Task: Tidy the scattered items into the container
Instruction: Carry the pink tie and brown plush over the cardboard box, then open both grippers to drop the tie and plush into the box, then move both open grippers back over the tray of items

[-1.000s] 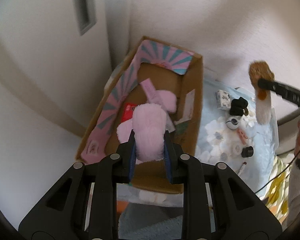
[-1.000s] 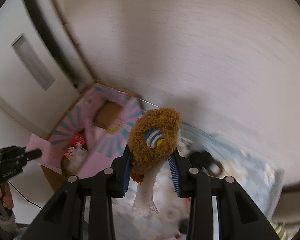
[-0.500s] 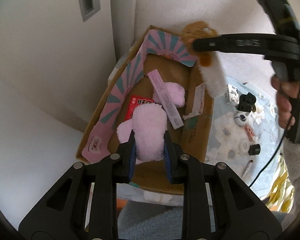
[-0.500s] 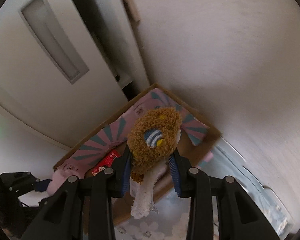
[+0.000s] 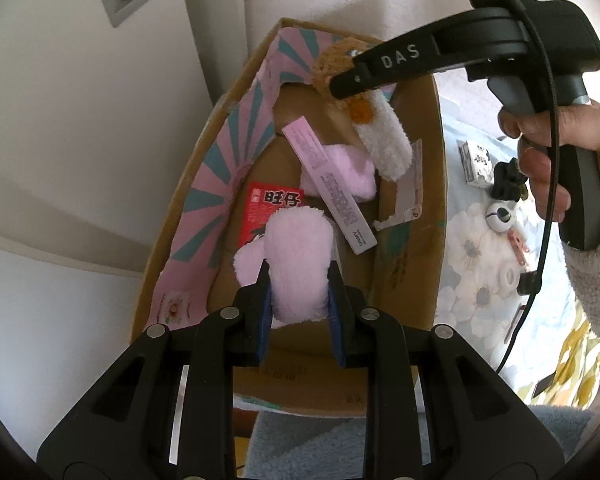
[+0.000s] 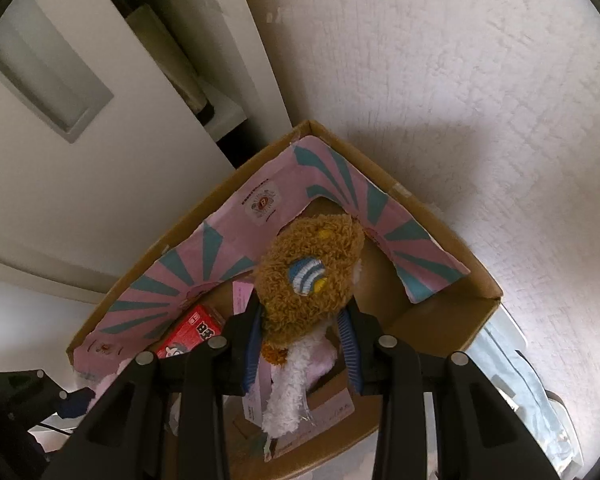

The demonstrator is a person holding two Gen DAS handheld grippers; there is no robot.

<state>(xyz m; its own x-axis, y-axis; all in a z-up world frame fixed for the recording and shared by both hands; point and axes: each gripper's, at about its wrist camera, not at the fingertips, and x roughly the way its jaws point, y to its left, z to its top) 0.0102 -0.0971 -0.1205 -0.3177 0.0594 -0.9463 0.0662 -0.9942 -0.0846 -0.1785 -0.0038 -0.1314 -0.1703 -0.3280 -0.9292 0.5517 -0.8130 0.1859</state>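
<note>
Left gripper (image 5: 300, 292) clamping pink plush (image 5: 298, 264), right gripper (image 6: 302, 336) clamping brown plush (image 6: 308, 272), above cardboard box (image 5: 428, 220)

what i can count from here
one cardboard box (image 5: 416, 168), two pink fluffy socks (image 5: 300, 268), one brown-and-white sock (image 6: 308, 272), one red packet (image 5: 266, 216), one pink strip (image 5: 328, 176).

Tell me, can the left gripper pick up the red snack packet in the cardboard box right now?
Probably not: the left gripper is shut on a pink plush toy, which hangs over part of the red snack packet in the cardboard box.
</note>
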